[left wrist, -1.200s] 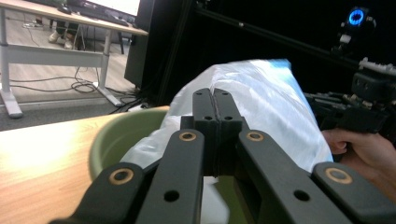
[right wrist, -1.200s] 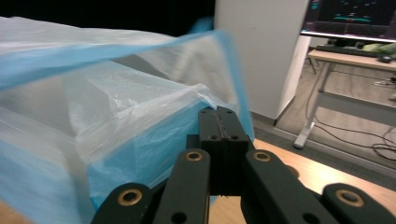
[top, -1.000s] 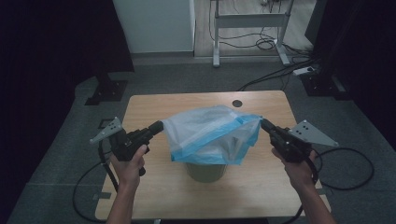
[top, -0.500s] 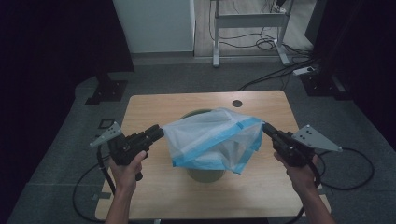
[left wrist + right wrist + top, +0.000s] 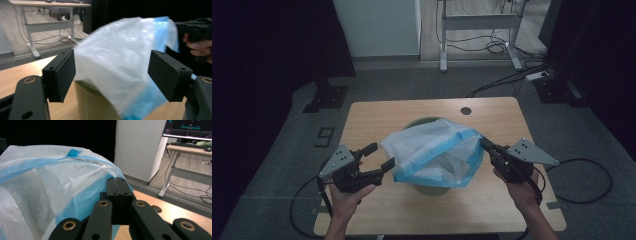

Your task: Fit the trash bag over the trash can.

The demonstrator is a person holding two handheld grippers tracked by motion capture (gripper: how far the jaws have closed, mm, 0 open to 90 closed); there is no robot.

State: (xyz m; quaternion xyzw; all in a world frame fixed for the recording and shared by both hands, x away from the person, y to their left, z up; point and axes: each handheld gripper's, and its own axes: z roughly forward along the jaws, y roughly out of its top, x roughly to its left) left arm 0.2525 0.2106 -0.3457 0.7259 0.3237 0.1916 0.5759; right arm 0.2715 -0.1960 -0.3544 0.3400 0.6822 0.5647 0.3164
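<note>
Left tongs (image 5: 379,156), held in the person's left hand (image 5: 346,197), stand released, the two jaws well apart; seen along them in the left gripper view, a thin white bag (image 5: 120,62) with a blue edge band hangs just ahead, between the jaws but apart from both. Right tongs (image 5: 484,144) are clenched on the bag's blue band (image 5: 85,200), jaw faces pressed together with film caught between them. From that grip the bag drapes toward the left tongs and over a round olive-green bin (image 5: 432,187) standing on the wooden surface (image 5: 492,112), midway between the two tongs.

Handling, as judged: the film looks very light, limp and slippery, and would collapse and flutter rather than hold a shape; it may tear if pulled sharply. The doubled blue band appears the firmest place to pinch, so the free left tongs would best close on the near edge of that band.
</note>
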